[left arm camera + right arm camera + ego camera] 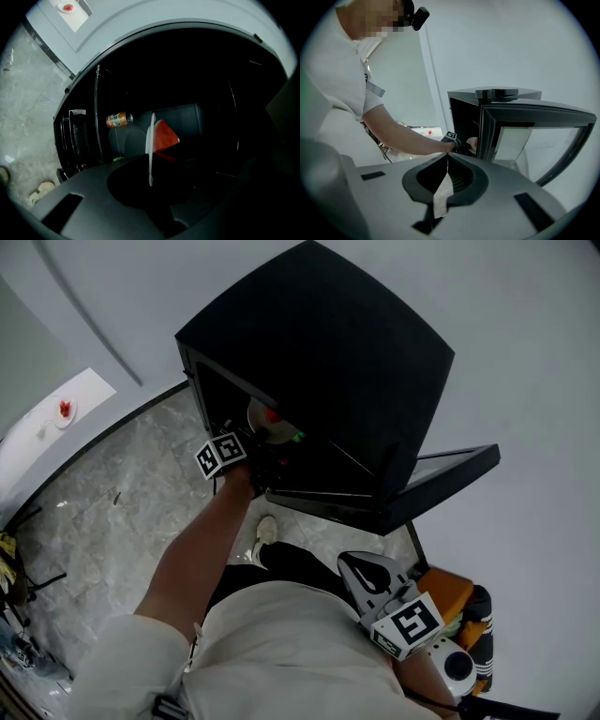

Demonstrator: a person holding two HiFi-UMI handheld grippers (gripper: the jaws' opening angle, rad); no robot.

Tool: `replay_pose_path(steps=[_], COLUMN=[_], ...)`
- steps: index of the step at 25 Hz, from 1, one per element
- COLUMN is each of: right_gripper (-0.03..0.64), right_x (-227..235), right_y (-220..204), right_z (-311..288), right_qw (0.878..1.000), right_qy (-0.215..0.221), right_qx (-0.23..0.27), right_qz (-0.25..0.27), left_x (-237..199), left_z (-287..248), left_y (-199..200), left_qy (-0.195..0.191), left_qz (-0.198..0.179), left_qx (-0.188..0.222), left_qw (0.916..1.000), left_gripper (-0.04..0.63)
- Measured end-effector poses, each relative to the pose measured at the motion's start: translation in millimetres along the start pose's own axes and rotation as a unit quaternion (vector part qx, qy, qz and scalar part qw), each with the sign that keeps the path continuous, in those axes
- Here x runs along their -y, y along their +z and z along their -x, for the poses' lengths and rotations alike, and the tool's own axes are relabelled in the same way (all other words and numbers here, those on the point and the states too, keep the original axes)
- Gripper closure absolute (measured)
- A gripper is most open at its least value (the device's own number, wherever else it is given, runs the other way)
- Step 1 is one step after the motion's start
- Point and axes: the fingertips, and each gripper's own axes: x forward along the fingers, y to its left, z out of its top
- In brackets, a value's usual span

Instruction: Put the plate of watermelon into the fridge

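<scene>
The black fridge (319, 352) stands on the floor with its door (441, 474) swung open to the right. My left gripper (255, 448) reaches into its opening and is shut on the rim of a white plate (262, 418). In the left gripper view the plate (150, 145) shows edge-on, with a red watermelon wedge (165, 136) on it, inside the dark cabinet. My right gripper (375, 582) hangs by the person's hip, shut and empty. In the right gripper view its jaw tips (447, 154) touch, and the fridge (464, 117) stands ahead.
An orange drink can (117, 120) lies deeper in the fridge, behind the plate. A white table (47, 427) at far left carries a small dish (64, 411) with something red. The person's shoe (265, 531) is on the marble floor in front of the fridge. An orange object (448, 592) sits at lower right.
</scene>
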Motion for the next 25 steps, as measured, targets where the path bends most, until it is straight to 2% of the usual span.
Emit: replay_pose_path(steps=[5,8,11,15,17,20,25], right_gripper=[0.601,0.601,0.601,0.601,0.600,0.601,0.600], right_x=[-3.9,-9.0,-12.8,-16.3,-16.1,-16.7,-19.7], right_y=[-2.4,-2.2,-2.6,-3.6,-4.1,-4.0,-4.3], right_z=[-2.2,-4.0,-6.3,-5.9,-5.0,-4.0,-2.2], right_qw=[1.000,1.000,1.000,1.000,1.000,1.000,0.999], right_qy=[-0.008,-0.009,-0.011,-0.013,-0.016,-0.020,-0.023], right_qx=[-0.004,-0.002,-0.004,-0.006,-0.006,-0.004,-0.001], right_qz=[-0.008,-0.012,-0.015,-0.018,-0.020,-0.022,-0.024], left_x=[-5.9,-9.9,-7.2,-5.0,-3.1,0.7,1.3], left_z=[-3.1,-3.8,-6.8,-9.3,-10.2,-12.4,-6.8], left_y=[0.5,2.1,3.9,4.6,4.1,-4.2,-10.7], left_qy=[0.036,0.080,0.124,0.173,0.187,0.192,0.197], left_qz=[-0.022,-0.073,-0.135,-0.224,-0.255,-0.275,-0.267], left_qx=[-0.010,-0.024,-0.044,-0.069,-0.076,-0.088,-0.090], left_qw=[0.9991,0.9938,0.9820,0.9567,0.9455,0.9378,0.9391], left_gripper=[0.571,0.565,0.535,0.496,0.473,0.434,0.400])
